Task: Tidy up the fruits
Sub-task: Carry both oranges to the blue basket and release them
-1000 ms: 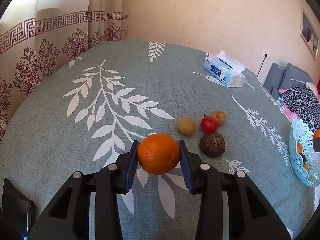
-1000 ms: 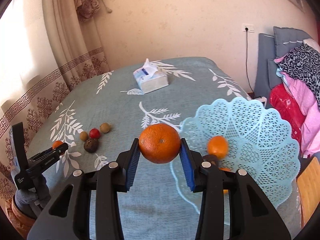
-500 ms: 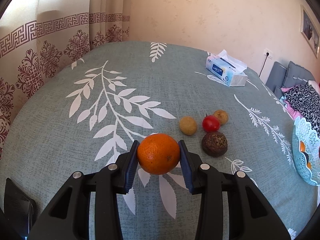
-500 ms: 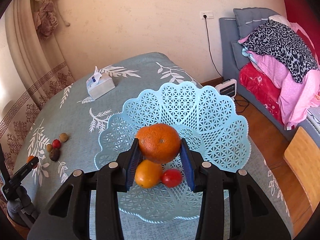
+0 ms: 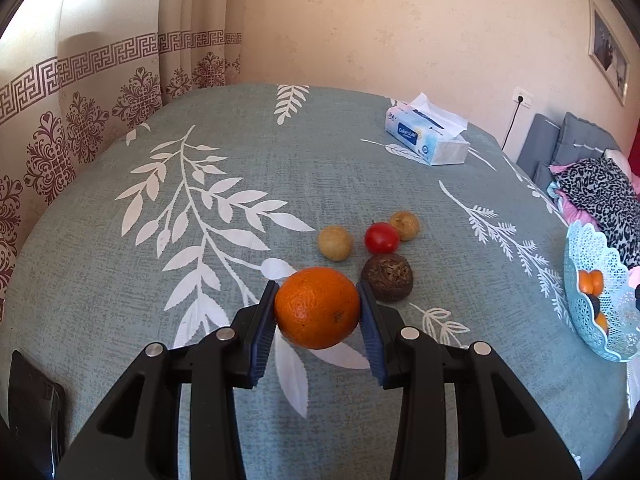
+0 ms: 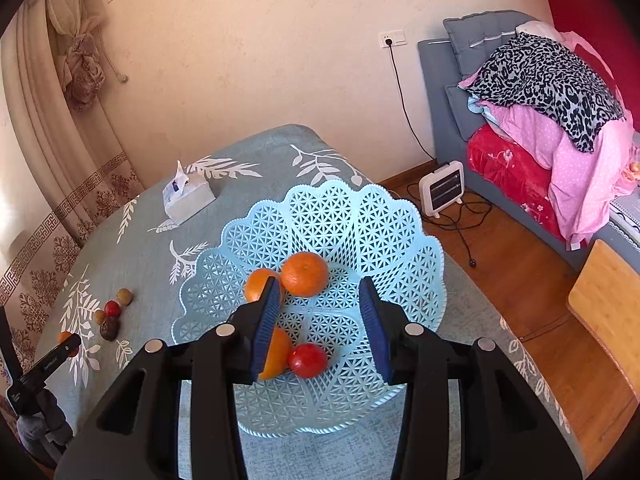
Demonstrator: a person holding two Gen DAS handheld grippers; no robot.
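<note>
Over the blue basket [image 6: 400,248], right gripper [image 6: 320,320] spread and empty, its orange [image 6: 304,274] dropped among the others. Far left, left gripper [image 5: 318,308] pinching another orange [image 5: 317,307]; next, probably carry it basketward.

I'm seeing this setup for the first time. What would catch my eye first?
A bright round orange clamped in the left gripper above the grey-green leaf-print tablecloth. Next, the pale blue lattice plastic basket under the open right gripper, holding oranges and a red fruit.
</note>
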